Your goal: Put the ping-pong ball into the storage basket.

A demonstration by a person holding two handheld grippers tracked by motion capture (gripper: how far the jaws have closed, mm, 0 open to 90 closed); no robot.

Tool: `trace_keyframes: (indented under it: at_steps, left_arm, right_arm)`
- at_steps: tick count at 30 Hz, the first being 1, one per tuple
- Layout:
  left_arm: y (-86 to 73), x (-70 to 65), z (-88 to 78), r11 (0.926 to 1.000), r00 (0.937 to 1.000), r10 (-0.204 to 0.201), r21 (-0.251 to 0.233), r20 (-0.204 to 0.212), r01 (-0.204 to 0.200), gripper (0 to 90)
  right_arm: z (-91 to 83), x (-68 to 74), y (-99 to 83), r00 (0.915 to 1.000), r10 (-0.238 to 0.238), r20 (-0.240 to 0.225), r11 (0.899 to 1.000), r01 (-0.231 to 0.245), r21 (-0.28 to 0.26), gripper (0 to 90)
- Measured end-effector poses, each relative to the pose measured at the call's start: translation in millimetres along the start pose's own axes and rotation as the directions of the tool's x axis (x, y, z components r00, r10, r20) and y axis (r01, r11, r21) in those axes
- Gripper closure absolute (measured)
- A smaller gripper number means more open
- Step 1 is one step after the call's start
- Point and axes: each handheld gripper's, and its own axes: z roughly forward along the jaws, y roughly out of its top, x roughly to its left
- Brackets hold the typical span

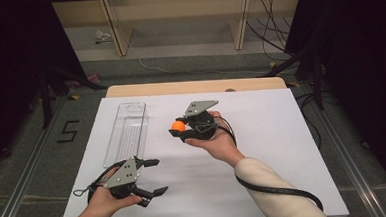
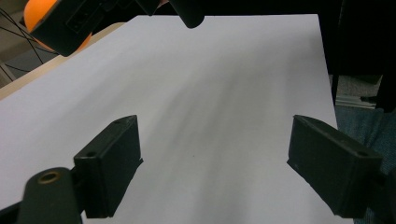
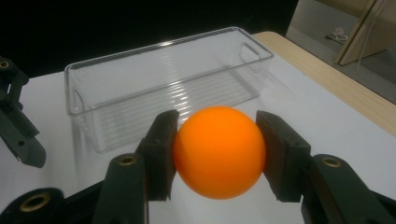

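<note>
The white worktop [image 1: 263, 150] is lying mostly bare, with open room right of the right claw [image 1: 177, 129] and toward the near edge. Beyond its far edge, grey floor and wooden shelf legs are showing. The clear bin [image 3: 163, 88] is sitting empty at the left. The right claw is clamping the orange ball [image 3: 219, 151] above mid-worktop; the left claw [image 1: 156, 176] is gaping wide, holding nothing.

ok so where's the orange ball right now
The orange ball is clamped in the right hand-held gripper, above mid-table in the high view, just right of the clear bin.
</note>
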Motion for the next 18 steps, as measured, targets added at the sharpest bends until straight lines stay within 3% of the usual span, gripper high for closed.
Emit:
trace_keyframes:
  at_steps: [18]
  left_arm:
    - [0.1, -0.1, -0.3, 1.0, 1.0, -0.002, -0.002, -0.005, 0.002, 16.6]
  right_arm:
    - [6.7, -1.5, 6.6, 0.9999, 0.011, -0.003, 1.0, -0.011, -0.008, 51.5]
